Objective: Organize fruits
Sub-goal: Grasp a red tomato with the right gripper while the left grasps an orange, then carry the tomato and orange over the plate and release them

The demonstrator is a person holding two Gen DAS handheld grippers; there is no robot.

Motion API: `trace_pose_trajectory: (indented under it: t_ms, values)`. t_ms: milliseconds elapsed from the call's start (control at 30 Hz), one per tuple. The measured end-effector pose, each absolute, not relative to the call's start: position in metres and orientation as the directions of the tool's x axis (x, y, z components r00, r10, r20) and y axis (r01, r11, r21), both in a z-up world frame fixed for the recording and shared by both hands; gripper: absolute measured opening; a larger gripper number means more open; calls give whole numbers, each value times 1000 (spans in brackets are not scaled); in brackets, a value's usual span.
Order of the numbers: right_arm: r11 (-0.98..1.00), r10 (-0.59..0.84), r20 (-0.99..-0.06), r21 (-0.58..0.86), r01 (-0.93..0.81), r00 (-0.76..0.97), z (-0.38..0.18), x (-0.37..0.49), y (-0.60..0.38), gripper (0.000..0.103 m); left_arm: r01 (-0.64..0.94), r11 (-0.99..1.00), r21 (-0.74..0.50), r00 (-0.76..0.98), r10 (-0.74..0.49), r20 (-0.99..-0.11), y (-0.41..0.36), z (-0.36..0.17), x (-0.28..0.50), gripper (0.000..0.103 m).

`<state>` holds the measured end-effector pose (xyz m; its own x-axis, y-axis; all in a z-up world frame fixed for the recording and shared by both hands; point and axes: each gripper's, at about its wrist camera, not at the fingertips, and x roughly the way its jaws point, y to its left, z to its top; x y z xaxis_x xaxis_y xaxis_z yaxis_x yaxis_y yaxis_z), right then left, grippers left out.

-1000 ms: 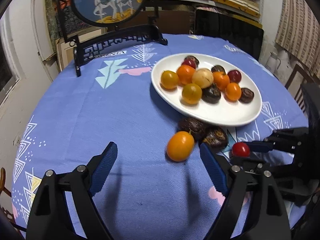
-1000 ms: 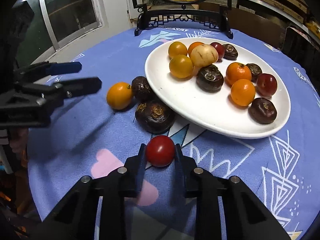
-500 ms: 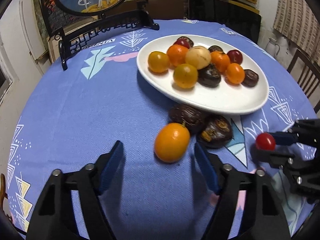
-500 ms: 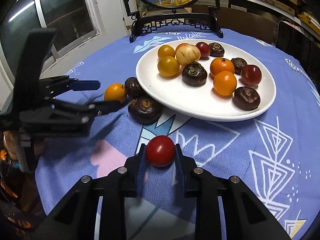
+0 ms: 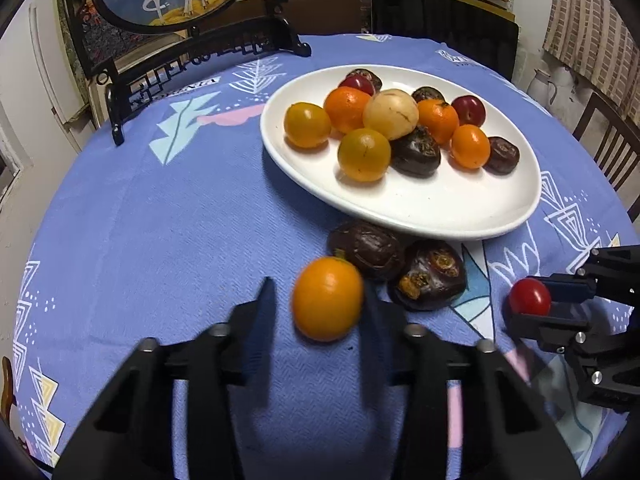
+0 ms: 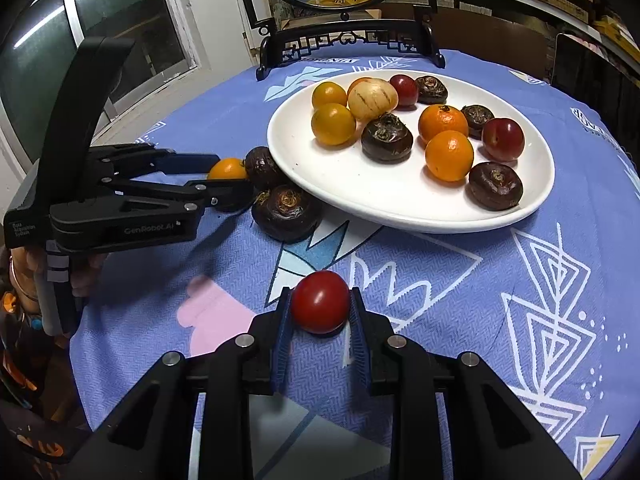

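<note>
An orange fruit lies on the blue tablecloth just in front of the white plate. My left gripper is closing its jaws round it, the fingers blurred, one at each side of the fruit. In the right wrist view the same gripper reaches in from the left with the orange fruit between its tips. My right gripper is shut on a small red tomato and holds it above the cloth, below the plate. Several orange, yellow, red and dark fruits fill the plate.
Two dark wrinkled fruits rest against the plate's near rim, right beside the orange one. A black carved stand with a round picture stands at the table's back. A chair is at the right, and a hand holds the left gripper.
The left gripper moved forward and down to the orange fruit and its jaws drew in from wide apart to the fruit's sides. The right gripper stayed put with the tomato.
</note>
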<state>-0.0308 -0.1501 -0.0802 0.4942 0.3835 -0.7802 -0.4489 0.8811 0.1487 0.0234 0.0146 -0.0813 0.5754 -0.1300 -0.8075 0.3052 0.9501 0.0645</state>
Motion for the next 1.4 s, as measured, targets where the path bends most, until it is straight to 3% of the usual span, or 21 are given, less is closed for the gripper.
trace_pose_trajectory:
  t_ms: [367,1400]
  values:
    - [880,380,-779,139,-453,499,-79,-32,-148,28,304,943,136,611,-84,-787,8,-76,10,34]
    - [862,418,-764,162,-481,492,-77,-53,-149,28,341,924,171,643,-97,-760,0,-70,-14,37]
